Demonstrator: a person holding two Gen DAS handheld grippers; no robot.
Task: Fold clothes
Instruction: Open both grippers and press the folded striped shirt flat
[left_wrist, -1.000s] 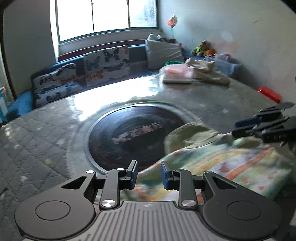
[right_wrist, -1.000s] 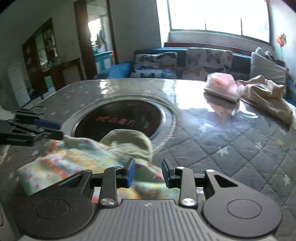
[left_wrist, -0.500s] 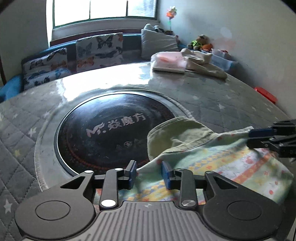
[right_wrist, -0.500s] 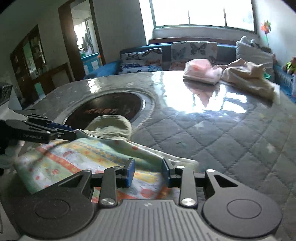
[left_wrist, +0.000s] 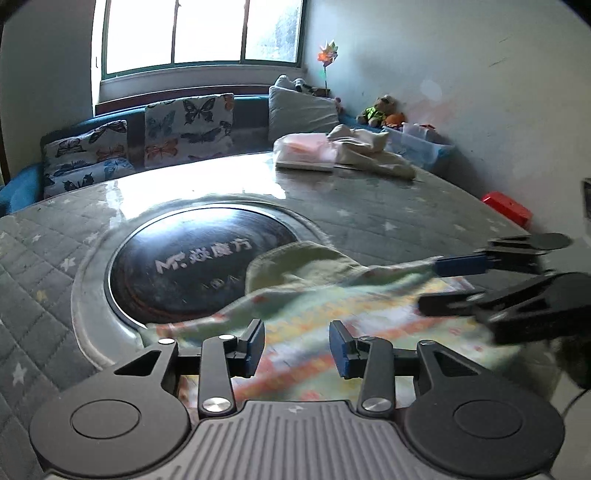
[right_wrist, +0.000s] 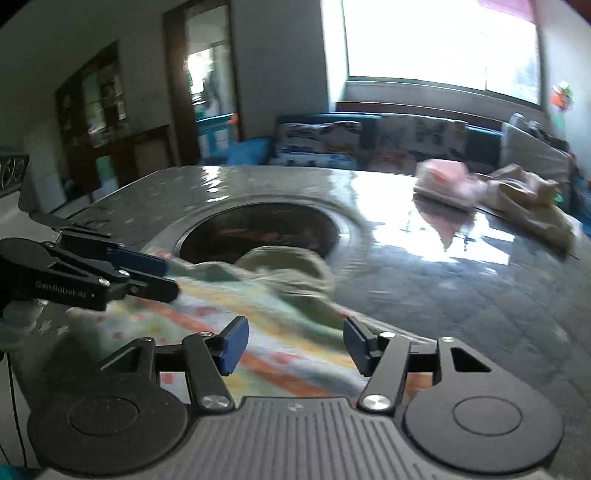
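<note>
A colourful patterned garment (left_wrist: 332, 314) with a pale green lining lies on the quilted table near the front edge. It also shows in the right wrist view (right_wrist: 229, 317). My left gripper (left_wrist: 297, 349) is open just above its near edge, nothing between the pads. My right gripper (right_wrist: 293, 345) is open over the garment's other side and holds nothing. The right gripper shows in the left wrist view (left_wrist: 443, 284) at the right. The left gripper shows in the right wrist view (right_wrist: 162, 275) at the left.
A round dark glass hotplate (left_wrist: 199, 266) sits in the table's middle, partly under the garment. A folded pink cloth (left_wrist: 303, 149) and a beige garment (left_wrist: 369, 155) lie at the far edge. A red box (left_wrist: 506, 212) is off the right side. A sofa with butterfly cushions (left_wrist: 188, 125) stands behind.
Both grippers have opened wider and let go of the garment, which now lies flatter on the table. Both cameras have lifted and tilted a little.
</note>
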